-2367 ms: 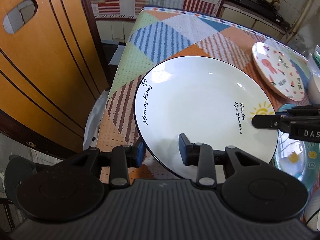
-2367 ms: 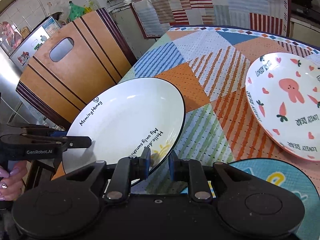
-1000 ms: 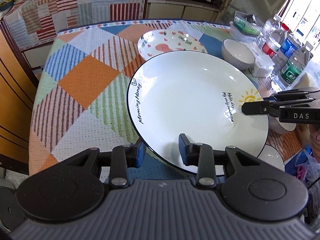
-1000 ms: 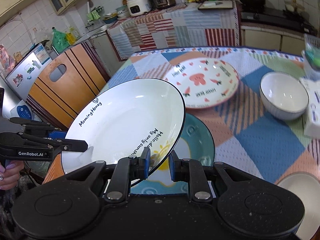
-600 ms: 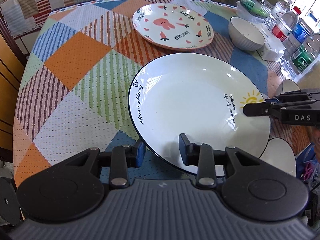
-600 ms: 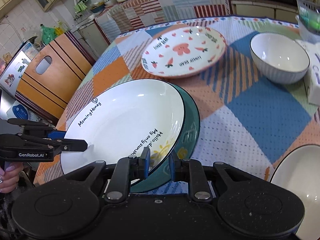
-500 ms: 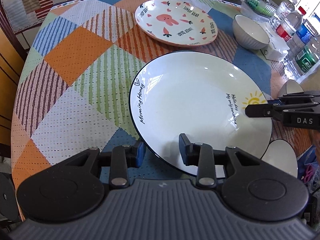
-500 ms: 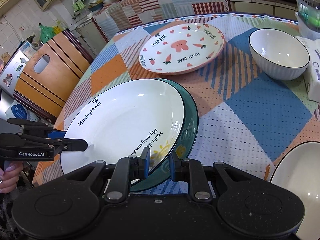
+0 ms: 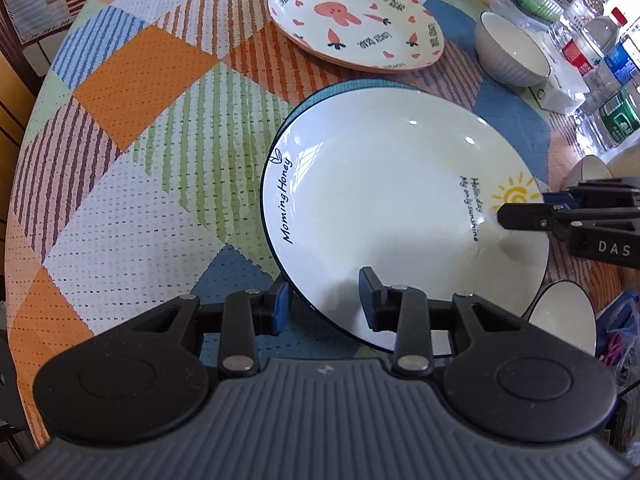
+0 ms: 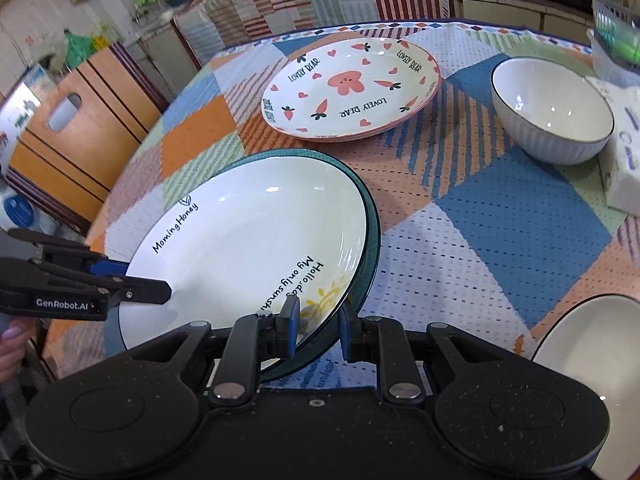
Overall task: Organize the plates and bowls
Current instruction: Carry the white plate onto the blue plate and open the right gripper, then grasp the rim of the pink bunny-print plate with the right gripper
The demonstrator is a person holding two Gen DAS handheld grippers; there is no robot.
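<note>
While both grippers clamp it at opposite rims, the white plate (image 9: 384, 208) lettered "Morning Honey" sits over the teal plate (image 10: 370, 240), whose rim shows just beyond its far edge. Left gripper (image 9: 323, 304): closed on the white plate's near rim, one finger above, one below. Right gripper (image 10: 318, 330): likewise closed on the rim by the sun motif. Pink bear plate (image 9: 356, 26): beyond the white plate, apart from it, on the patchwork table (image 9: 132, 140). Ribbed white bowl (image 10: 552, 116): right of the bear plate. Second white bowl (image 9: 566, 320): near the white plate's right edge. Water bottles (image 9: 600, 52): far right, past the ribbed bowl.
</note>
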